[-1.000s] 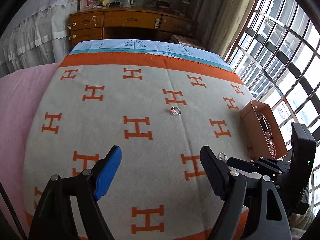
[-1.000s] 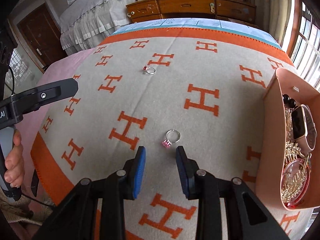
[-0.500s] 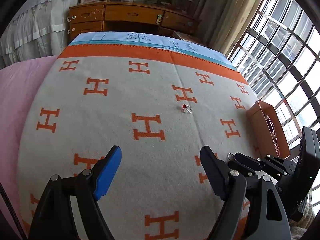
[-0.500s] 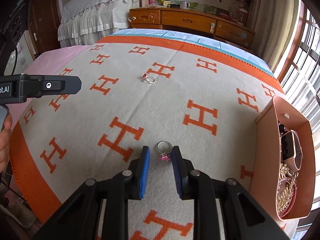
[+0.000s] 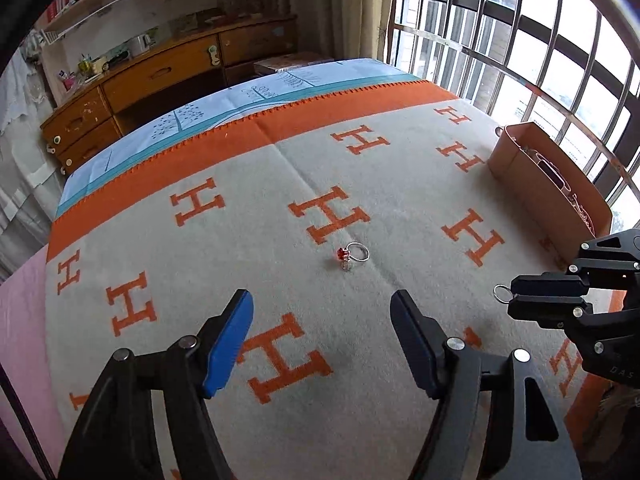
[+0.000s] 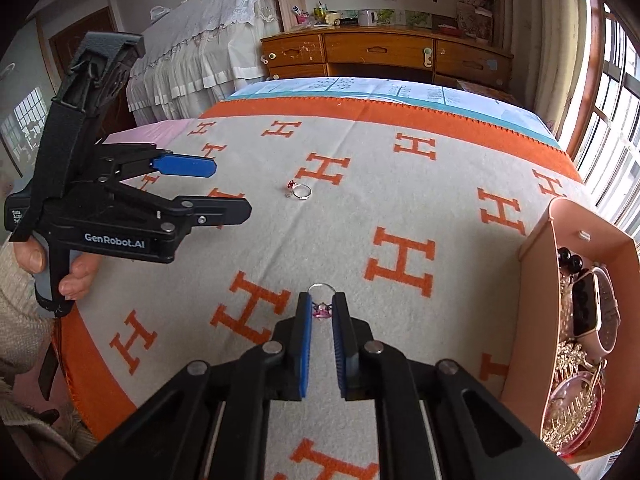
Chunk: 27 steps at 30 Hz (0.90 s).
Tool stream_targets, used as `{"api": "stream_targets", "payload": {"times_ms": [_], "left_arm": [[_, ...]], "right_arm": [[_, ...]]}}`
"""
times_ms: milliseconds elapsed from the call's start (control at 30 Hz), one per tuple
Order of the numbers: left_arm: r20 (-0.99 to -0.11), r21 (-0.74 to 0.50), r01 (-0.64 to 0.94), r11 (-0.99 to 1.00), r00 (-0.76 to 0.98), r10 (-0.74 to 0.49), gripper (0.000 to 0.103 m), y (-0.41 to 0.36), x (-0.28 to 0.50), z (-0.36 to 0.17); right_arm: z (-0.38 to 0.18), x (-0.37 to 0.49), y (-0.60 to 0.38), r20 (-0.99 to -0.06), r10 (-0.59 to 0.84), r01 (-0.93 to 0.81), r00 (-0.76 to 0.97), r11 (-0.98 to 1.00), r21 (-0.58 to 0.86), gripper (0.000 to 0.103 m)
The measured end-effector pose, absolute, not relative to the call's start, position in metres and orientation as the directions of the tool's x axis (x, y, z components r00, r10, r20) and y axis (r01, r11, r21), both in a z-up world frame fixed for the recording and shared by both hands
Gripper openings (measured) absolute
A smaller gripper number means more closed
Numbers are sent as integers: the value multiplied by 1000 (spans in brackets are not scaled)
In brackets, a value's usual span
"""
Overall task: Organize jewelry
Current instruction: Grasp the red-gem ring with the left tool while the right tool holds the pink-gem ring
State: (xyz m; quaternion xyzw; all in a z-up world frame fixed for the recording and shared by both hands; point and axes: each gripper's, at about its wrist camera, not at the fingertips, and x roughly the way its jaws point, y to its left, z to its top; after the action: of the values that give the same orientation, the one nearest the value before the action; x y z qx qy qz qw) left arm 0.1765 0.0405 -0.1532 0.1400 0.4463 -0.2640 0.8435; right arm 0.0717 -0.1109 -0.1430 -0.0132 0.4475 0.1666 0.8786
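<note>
Right wrist view: our right gripper (image 6: pixel 321 312) has narrowed its jaws onto the pink ring (image 6: pixel 322 309) at lower centre, seemingly gripping the stone rather than the band, so it could twist out on lifting. Our left gripper (image 5: pixel 322 340) hangs wide open, holding nothing, with the red ring (image 5: pixel 352 253) just beyond on the blanket (image 5: pixel 240 240). At right, the box (image 6: pixel 536 280) holds a watch (image 6: pixel 594 310), beads and glittery pieces.
</note>
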Motion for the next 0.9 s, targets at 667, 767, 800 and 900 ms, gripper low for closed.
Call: {"api": "stream_targets", "payload": {"times_ms": [667,767,800,900], "left_arm": [[-844,18,672,740,407,-349,34,13,217,-169],[-857,-2,668,744,383,-345,34,11,220,-167],[-859,-10,662,749,378,-346,34,11,220,-166],[-863,-40,635,772,367,-347,34,8,219,-163]], "right_arm": [[-155,88,-136,-793,352,-278,498,930,239,10],[-154,87,-137,-789,353,-277,503,931,240,10],[-155,87,-138,-788,354,-275,503,930,242,10],[-156,87,-140,-788,359,-269,500,930,252,10]]}}
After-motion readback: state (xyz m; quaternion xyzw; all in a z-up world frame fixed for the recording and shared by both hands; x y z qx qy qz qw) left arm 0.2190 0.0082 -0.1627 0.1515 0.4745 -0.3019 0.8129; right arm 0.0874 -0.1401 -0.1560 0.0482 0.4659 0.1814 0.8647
